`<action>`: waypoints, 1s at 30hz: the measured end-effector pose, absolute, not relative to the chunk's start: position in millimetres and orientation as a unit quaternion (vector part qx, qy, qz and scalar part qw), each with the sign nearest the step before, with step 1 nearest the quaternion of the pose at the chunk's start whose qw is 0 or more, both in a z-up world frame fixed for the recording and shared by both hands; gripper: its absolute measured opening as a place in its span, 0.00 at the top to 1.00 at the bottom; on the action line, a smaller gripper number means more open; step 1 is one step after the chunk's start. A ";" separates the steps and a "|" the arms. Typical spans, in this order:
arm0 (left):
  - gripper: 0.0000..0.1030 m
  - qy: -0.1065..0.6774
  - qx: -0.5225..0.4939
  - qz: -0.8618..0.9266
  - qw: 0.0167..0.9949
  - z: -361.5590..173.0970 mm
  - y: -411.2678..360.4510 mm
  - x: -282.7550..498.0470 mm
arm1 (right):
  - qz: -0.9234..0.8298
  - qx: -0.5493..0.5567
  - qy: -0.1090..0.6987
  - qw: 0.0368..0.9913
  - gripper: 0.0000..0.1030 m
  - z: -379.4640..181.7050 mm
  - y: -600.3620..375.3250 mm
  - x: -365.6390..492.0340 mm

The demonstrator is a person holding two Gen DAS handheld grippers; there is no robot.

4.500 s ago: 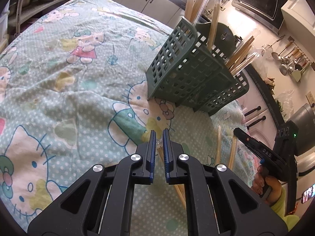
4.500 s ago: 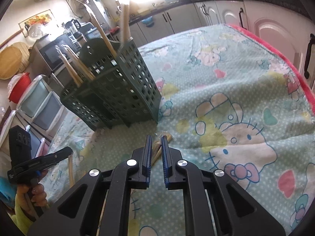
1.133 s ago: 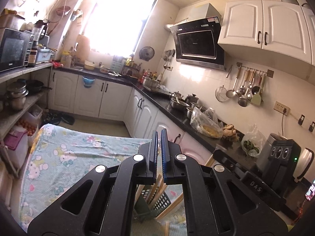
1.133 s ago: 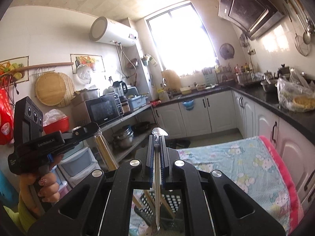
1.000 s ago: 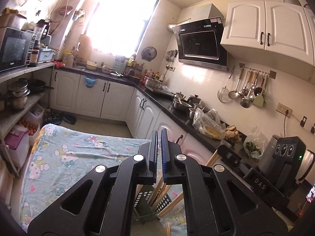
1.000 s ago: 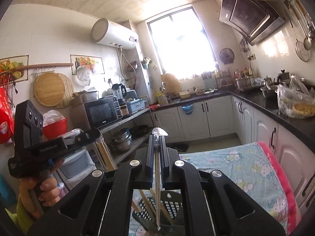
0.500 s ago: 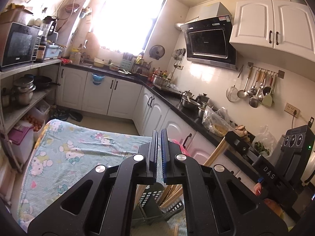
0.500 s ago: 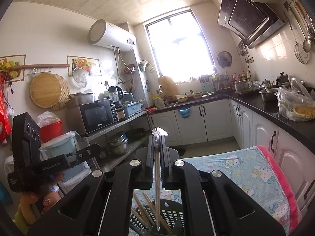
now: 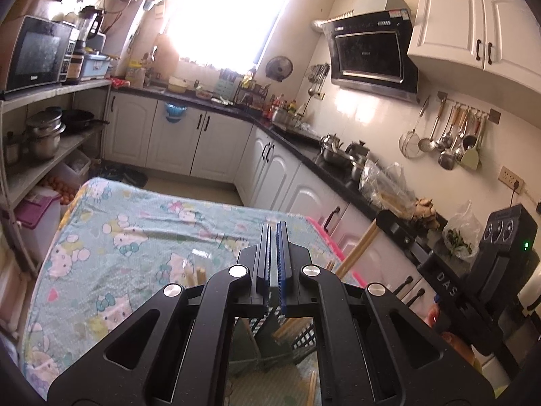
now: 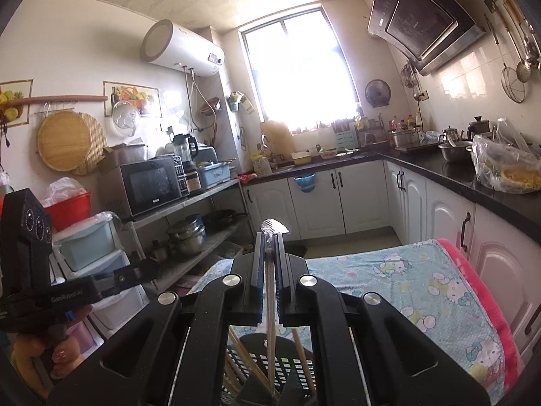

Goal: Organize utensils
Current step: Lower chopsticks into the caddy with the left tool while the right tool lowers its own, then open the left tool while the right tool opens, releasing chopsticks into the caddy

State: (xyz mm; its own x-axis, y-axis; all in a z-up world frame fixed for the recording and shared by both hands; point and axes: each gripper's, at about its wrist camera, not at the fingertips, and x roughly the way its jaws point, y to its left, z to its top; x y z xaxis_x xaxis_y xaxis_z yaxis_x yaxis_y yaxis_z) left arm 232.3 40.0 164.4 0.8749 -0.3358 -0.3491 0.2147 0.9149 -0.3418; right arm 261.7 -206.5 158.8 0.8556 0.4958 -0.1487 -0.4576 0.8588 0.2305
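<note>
- Metal spoon (image 10: pixel 269 291) pinched in right tool (image 10: pixel 269 237), bowl up past the tips, handle hanging down over dark green caddy (image 10: pixel 287 368).
- Left tool (image 9: pixel 273 233) pressed together, nothing visible between; held above caddy (image 9: pixel 287 335).
- Wooden chopsticks (image 10: pixel 250 368) already standing in caddy, more lying on patterned cloth (image 9: pixel 135 237) over worktop.
- Judged step: drop spoon into a compartment.
- Keep handle vertical, centre over a free cell, lower before releasing; avoid knocking chopsticks.
</note>
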 end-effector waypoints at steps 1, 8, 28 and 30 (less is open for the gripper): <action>0.99 0.212 -0.147 -0.144 0.955 159.9 39.8 233.6 | 0.248 0.093 0.104 0.959 0.94 155.0 -205.2 263.3; 0.99 0.246 -0.145 -0.137 0.948 131.2 40.2 237.8 | 0.248 0.085 0.117 0.958 0.94 136.8 -198.2 270.0; 0.98 0.302 -0.116 -0.142 0.935 86.9 26.6 230.9 | 0.257 0.075 0.204 0.942 0.94 100.4 -190.5 279.4; 0.98 0.305 -0.115 -0.141 0.935 84.4 27.0 229.8 | 0.257 0.075 0.213 0.940 0.94 97.6 -190.3 280.1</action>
State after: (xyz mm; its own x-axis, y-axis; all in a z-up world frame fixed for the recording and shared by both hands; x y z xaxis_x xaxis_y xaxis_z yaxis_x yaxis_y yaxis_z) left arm 229.8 27.0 84.4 0.7740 -0.3329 -0.5386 0.1928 0.9341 -0.3003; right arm 280.1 -190.3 97.6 0.7771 0.5148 -0.3620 -0.4509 0.8567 0.2504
